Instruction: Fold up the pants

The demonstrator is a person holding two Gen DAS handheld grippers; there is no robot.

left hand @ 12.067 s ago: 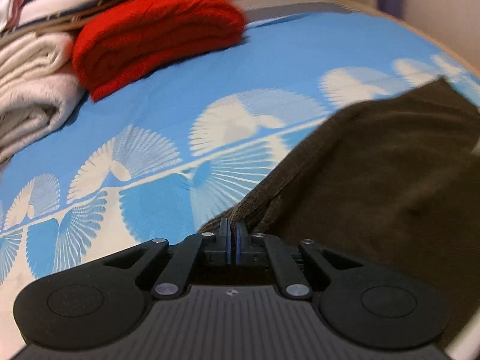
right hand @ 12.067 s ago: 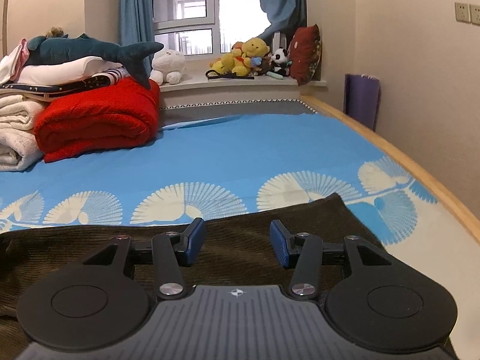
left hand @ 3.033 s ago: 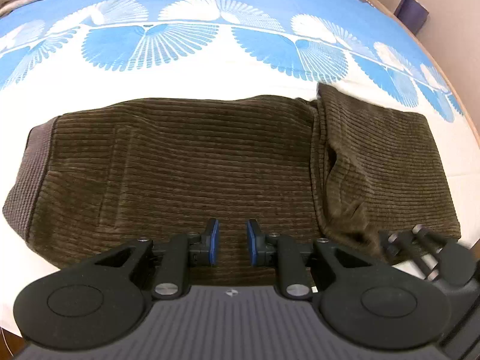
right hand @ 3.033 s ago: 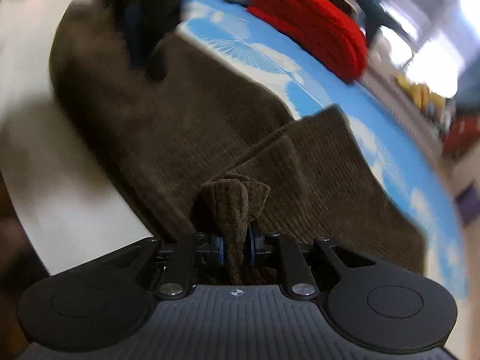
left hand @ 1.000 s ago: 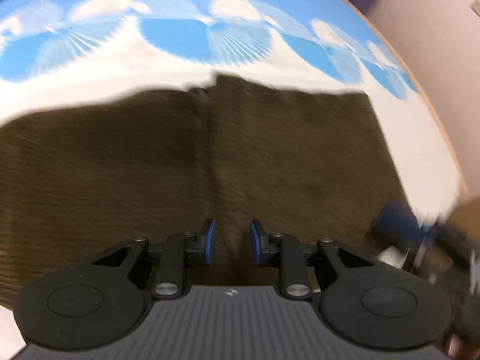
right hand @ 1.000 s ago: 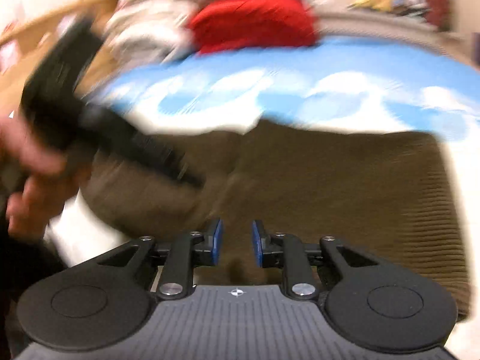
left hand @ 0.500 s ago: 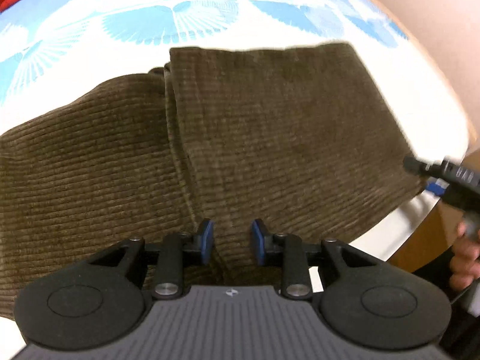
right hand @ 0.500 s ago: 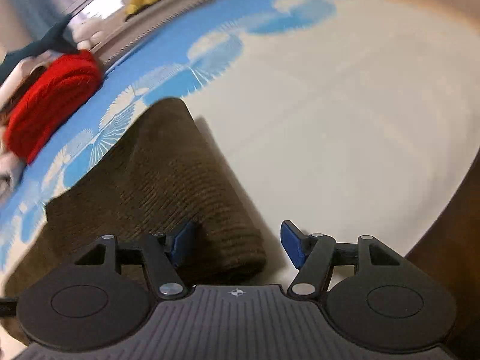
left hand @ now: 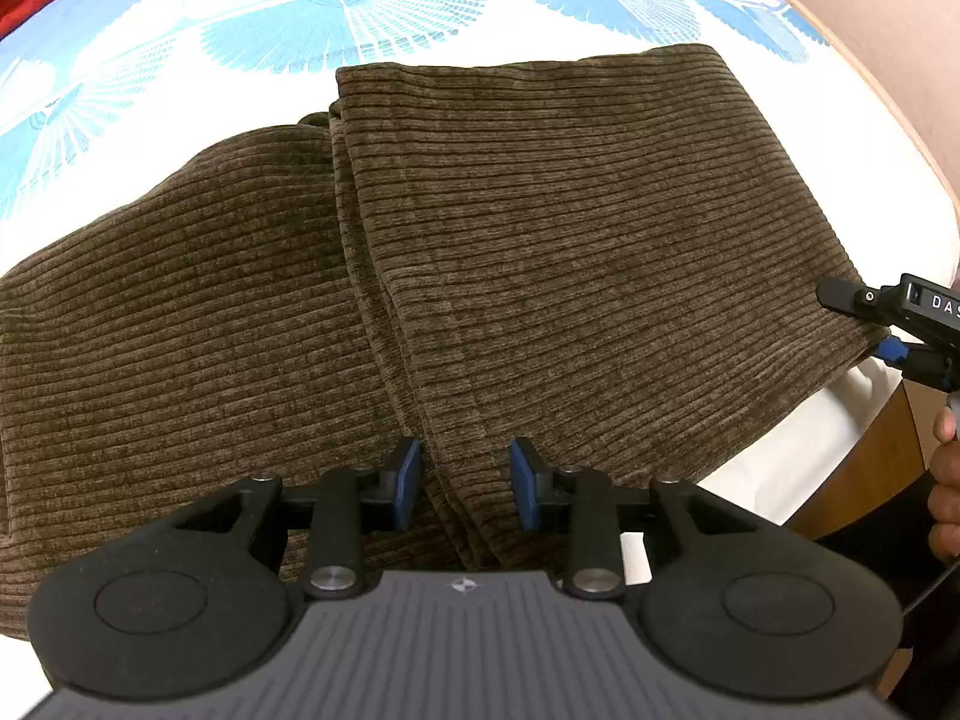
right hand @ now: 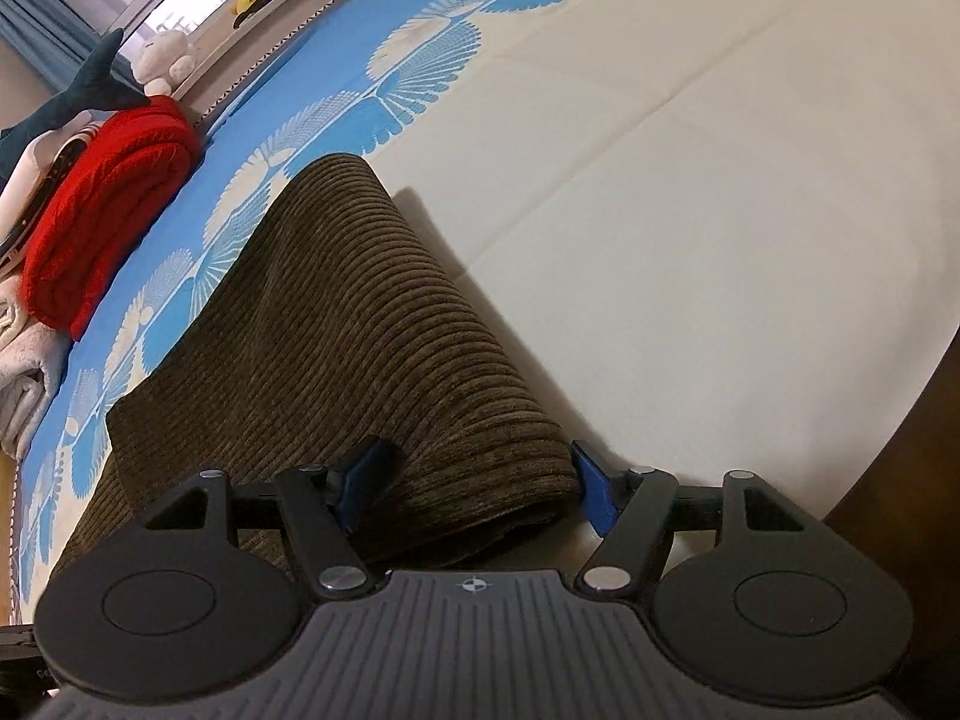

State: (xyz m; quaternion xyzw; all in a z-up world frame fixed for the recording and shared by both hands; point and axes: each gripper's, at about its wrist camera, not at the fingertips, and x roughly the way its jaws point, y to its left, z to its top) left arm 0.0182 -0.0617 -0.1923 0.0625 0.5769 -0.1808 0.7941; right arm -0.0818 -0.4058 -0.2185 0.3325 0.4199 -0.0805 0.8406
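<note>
Brown corduroy pants (left hand: pixel 540 252) lie folded on the bed, one layer lapped over the other along a seam running away from me. My left gripper (left hand: pixel 463 483) is open, its jaws astride the near edge of the fold. My right gripper (right hand: pixel 474 489) is open wide, its jaws either side of the rounded right end of the pants (right hand: pixel 372 330). It also shows in the left wrist view (left hand: pixel 894 324) at the pants' right corner.
The blue-and-white fan-patterned bedsheet (right hand: pixel 690 180) stretches beyond the pants. A folded red blanket (right hand: pixel 102 204), white towels and plush toys (right hand: pixel 162 60) sit at the far left. The wooden bed edge (left hand: pixel 864 462) is close on the right.
The right gripper released the pants, swung to their right end and opened wide around it. The left gripper moved right along the near edge and edged closer over the fold.
</note>
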